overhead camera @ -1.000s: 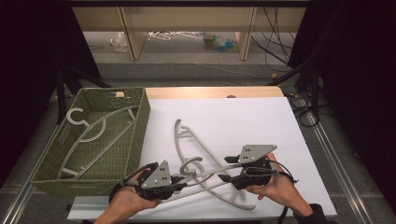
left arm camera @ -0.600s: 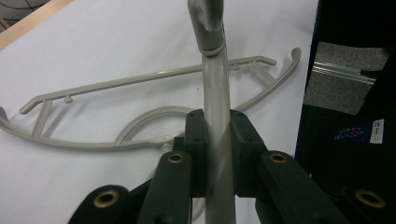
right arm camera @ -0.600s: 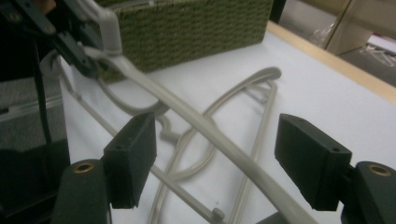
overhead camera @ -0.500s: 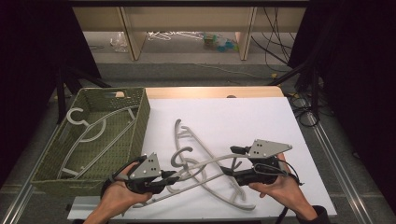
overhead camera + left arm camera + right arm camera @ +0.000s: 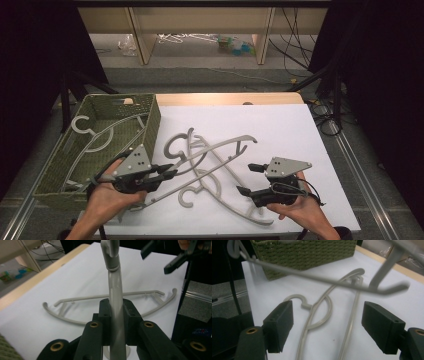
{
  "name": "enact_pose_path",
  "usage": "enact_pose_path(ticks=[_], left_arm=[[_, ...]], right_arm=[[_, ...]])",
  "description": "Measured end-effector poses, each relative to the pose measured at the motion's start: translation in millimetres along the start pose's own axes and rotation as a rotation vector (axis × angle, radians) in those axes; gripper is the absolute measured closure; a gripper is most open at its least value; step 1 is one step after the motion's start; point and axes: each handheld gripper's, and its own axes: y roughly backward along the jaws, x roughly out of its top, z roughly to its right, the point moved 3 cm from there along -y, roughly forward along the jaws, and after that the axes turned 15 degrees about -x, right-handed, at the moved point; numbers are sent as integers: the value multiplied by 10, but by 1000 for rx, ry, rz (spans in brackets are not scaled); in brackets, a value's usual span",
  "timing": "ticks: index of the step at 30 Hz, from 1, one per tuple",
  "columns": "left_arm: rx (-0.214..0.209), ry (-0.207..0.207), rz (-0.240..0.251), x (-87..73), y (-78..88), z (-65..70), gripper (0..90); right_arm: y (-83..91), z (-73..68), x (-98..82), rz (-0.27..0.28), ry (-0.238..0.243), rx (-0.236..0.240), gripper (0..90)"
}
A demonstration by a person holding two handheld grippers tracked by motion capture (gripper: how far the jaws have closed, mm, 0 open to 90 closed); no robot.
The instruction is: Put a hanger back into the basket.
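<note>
Here, left gripper (image 5: pixel 167 175) clamping grey hanger (image 5: pixel 215 150), right gripper (image 5: pixel 247 179) widening, empty

A table (image 5: pixel 280 125) with a white top and a wooden far edge stands on a grey floor (image 5: pixel 210 80). Beyond it is a pale wooden shelf unit (image 5: pixel 145 35), with white wire hangers (image 5: pixel 180 37) and some bluish clutter (image 5: pixel 235 46) on the floor under it. Black cables (image 5: pixel 295 45) trail at the right. Both sides of the room are dark.
</note>
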Motion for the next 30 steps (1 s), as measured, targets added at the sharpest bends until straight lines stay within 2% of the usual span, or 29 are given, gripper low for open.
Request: enact_pose_path(ticks=[5, 11, 22, 23, 24, 25, 30], left_arm=[[37, -17, 46, 166, 271, -59, 791], [93, 5, 79, 241, 518, -190, 791], [206, 77, 131, 107, 908, -641, 791], [221, 106, 129, 83, 941, -659, 791], [225, 86, 132, 75, 972, -709, 791], [234, 101, 139, 58, 999, -737, 791], [281, 122, 145, -23, 1158, -909, 791]], right_arm=[[-13, -18, -50, -20, 0, 14, 262], [-26, -25, -87, -36, -5, 24, 263], [-45, -17, -129, -50, -12, 21, 258], [-48, -16, -136, -55, -11, 26, 257], [-54, -11, -138, -53, -5, 24, 255], [-58, -8, -140, -53, -4, 21, 255], [-54, -9, -146, -55, -9, 22, 253]])
